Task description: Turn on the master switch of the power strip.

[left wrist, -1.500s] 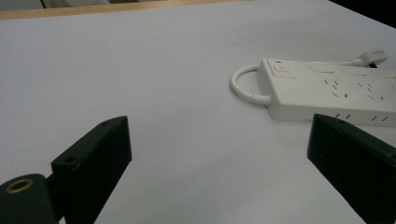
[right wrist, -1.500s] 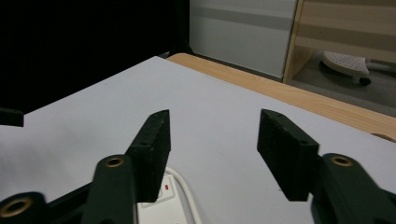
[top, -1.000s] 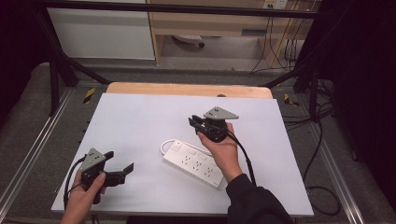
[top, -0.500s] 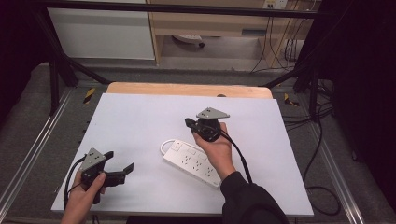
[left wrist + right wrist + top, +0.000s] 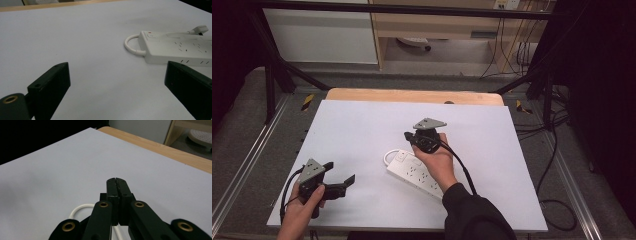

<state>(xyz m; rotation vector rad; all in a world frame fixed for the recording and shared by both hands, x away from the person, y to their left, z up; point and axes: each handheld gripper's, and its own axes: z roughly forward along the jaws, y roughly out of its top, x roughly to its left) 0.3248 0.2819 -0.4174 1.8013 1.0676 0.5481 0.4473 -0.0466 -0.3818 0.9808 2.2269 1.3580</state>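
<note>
White power strip [image 5: 416, 173] under right claw [image 5: 408, 136], pressed closed, left claw [image 5: 343, 173] spread wide.

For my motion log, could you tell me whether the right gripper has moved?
Yes: the right gripper has shifted leftward along the power strip, toward its switch end.

A white-topped table [image 5: 362, 125] carries a white power strip [image 5: 414, 172] near its middle.

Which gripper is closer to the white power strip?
Right. The right gripper hovers over the power strip's cord end; the left gripper sits apart, near the table's front-left corner.
</note>
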